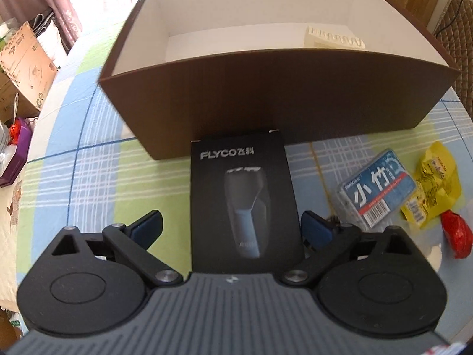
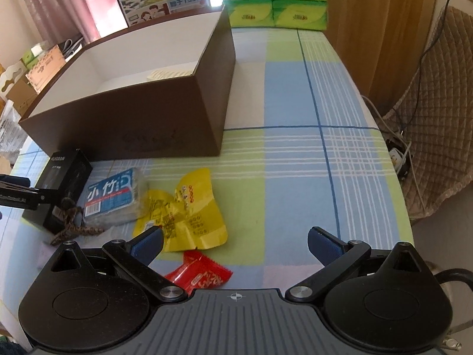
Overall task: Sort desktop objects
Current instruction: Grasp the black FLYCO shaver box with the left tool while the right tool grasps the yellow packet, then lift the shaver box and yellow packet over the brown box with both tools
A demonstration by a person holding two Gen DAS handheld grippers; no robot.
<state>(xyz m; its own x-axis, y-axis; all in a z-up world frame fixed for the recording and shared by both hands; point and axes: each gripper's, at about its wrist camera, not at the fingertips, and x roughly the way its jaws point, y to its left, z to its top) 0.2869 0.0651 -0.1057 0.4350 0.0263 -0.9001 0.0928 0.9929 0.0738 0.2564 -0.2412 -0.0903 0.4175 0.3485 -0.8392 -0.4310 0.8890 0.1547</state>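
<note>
A black FLYCO shaver box (image 1: 242, 195) lies flat on the checked tablecloth, just in front of the brown storage box (image 1: 266, 100). My left gripper (image 1: 232, 226) is open and straddles the shaver box's near end; the right finger is close to its edge and the left finger stands apart. To its right lie a blue-labelled packet (image 1: 375, 186), a yellow wrapper (image 1: 434, 183) and a red wrapper (image 1: 456, 233). My right gripper (image 2: 235, 242) is open and holds nothing. The red wrapper (image 2: 201, 275) lies just inside its left finger, with the yellow wrapper (image 2: 183, 210) beyond.
The brown box (image 2: 142, 118) is open-topped, with a cream item (image 1: 334, 38) inside. A brown braided cord (image 2: 74, 224) lies by the blue packet (image 2: 112, 195). Green tissue packs (image 2: 272, 0) stand at the table's far end. A quilted chair (image 2: 437, 148) stands off the right edge.
</note>
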